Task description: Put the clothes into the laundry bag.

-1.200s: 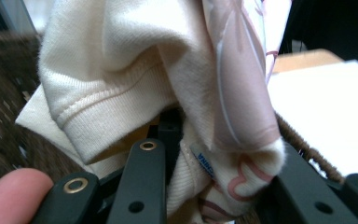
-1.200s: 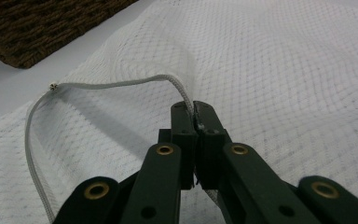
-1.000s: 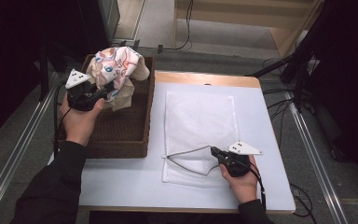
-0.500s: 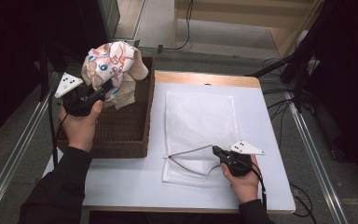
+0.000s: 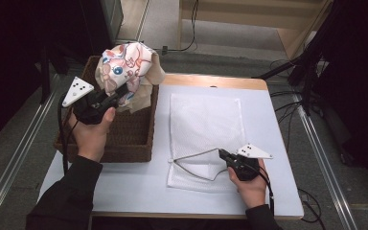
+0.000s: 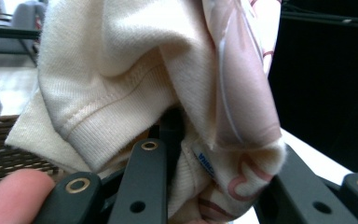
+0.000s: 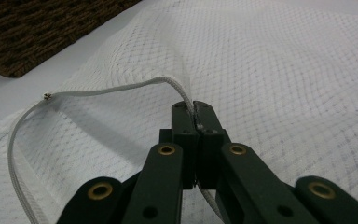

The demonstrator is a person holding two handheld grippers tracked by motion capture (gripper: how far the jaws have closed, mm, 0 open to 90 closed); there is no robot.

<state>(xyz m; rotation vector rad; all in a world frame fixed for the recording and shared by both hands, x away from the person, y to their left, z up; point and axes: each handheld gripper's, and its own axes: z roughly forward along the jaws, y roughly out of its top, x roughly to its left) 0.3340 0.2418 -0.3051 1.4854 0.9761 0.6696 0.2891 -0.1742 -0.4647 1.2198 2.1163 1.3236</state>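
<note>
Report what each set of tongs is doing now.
Left tongs: shut on the printed garment, above the basket.
Right tongs: shut on the mesh bag's rim.

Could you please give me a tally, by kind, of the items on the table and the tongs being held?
Wicker basket: 1
Printed garment: 1
White mesh laundry bag: 1
Tongs, left and right: 2
Total: 5
</note>
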